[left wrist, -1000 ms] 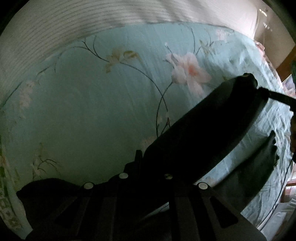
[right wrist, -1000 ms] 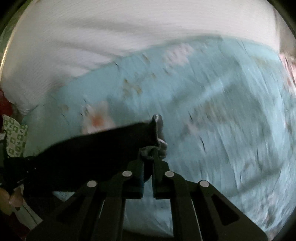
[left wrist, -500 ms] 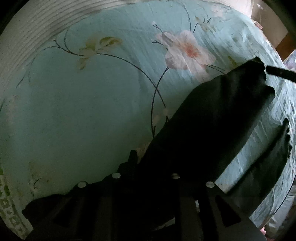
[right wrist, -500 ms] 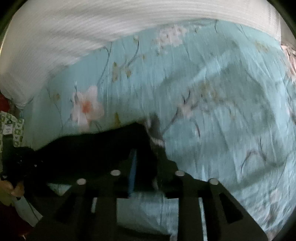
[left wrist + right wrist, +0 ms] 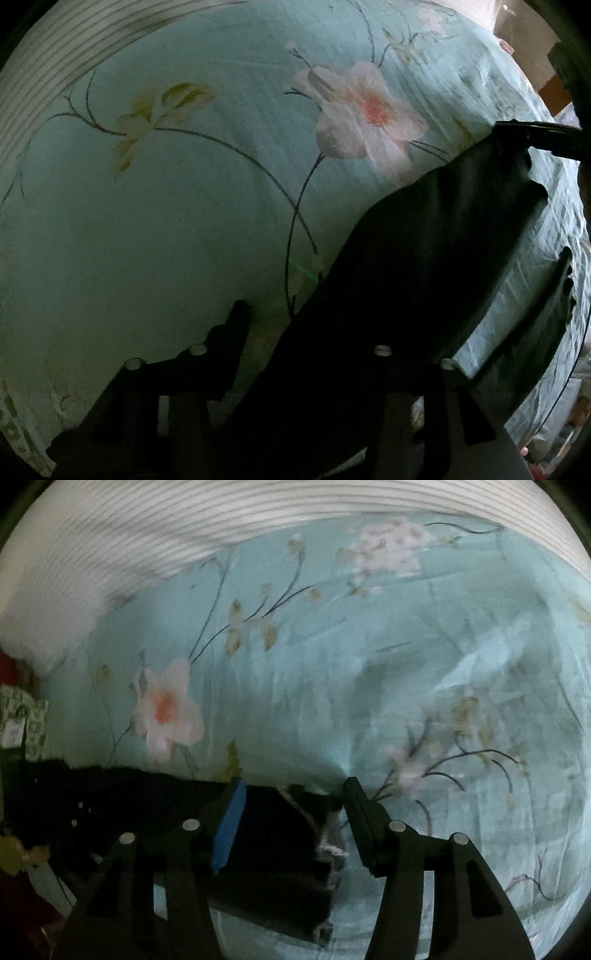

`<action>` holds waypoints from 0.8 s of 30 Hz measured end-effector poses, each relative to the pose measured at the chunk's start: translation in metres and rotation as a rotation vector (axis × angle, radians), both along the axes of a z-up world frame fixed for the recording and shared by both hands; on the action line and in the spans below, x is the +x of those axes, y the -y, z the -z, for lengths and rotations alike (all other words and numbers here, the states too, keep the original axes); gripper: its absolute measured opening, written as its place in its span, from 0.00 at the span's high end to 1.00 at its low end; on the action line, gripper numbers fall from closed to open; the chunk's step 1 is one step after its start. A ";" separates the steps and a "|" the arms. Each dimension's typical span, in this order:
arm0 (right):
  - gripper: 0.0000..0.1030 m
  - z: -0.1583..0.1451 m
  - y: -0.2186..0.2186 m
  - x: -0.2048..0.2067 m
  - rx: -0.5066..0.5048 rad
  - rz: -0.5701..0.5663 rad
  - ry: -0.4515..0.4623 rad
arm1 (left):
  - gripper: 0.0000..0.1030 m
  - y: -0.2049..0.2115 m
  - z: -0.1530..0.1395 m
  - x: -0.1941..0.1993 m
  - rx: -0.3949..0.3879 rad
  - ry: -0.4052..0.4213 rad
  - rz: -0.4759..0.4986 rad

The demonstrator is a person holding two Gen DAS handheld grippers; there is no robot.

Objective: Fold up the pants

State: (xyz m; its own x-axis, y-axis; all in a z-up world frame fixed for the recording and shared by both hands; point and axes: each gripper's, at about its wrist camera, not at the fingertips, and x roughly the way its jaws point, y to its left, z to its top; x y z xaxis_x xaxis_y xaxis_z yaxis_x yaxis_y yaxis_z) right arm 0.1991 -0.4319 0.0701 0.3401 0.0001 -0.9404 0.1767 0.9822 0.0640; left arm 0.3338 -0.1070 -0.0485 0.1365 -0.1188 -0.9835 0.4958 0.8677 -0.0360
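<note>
Black pants (image 5: 443,240) lie in a long band on the teal floral sheet (image 5: 166,221), running from the lower middle to the upper right. My left gripper (image 5: 306,317) points down over their near end and its jaws are opening. The left finger (image 5: 236,332) stands clear of the cloth, while the right finger is hidden under it. In the right wrist view the pants (image 5: 129,797) stretch to the left. Their pale-lined end lies loose between the jaws of my right gripper (image 5: 295,782), which are closing, the pads not pressing on it.
The sheet (image 5: 369,664) spreads wide beyond both grippers. A white ribbed cover (image 5: 184,535) borders it at the far side, seen as the cover (image 5: 44,81) in the left wrist view. Wooden furniture (image 5: 554,92) shows at the upper right.
Both grippers were shut on the pants a second ago and have since let go. Both have sunk closer to the sheet, and the cloth now rests on it.
</note>
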 end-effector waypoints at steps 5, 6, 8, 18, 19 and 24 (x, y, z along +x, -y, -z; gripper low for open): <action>0.91 -0.019 -0.013 -0.015 0.001 -0.064 0.065 | 0.96 0.010 -0.022 -0.014 -0.006 0.066 0.061; 0.92 -0.024 -0.018 -0.020 -0.003 -0.081 0.083 | 0.96 0.010 -0.030 -0.020 -0.011 0.086 0.072; 0.92 -0.034 -0.026 -0.036 -0.019 -0.124 0.113 | 0.96 0.007 -0.046 -0.036 -0.033 0.124 0.074; 0.92 -0.054 -0.040 -0.132 -0.053 -0.240 0.186 | 0.97 -0.014 -0.078 -0.161 -0.101 0.146 0.058; 0.92 -0.052 -0.046 -0.143 -0.074 -0.256 0.175 | 0.97 -0.013 -0.076 -0.171 -0.101 0.139 0.055; 0.92 -0.043 -0.065 -0.177 -0.144 -0.288 0.139 | 0.97 -0.009 -0.069 -0.206 -0.100 0.137 0.060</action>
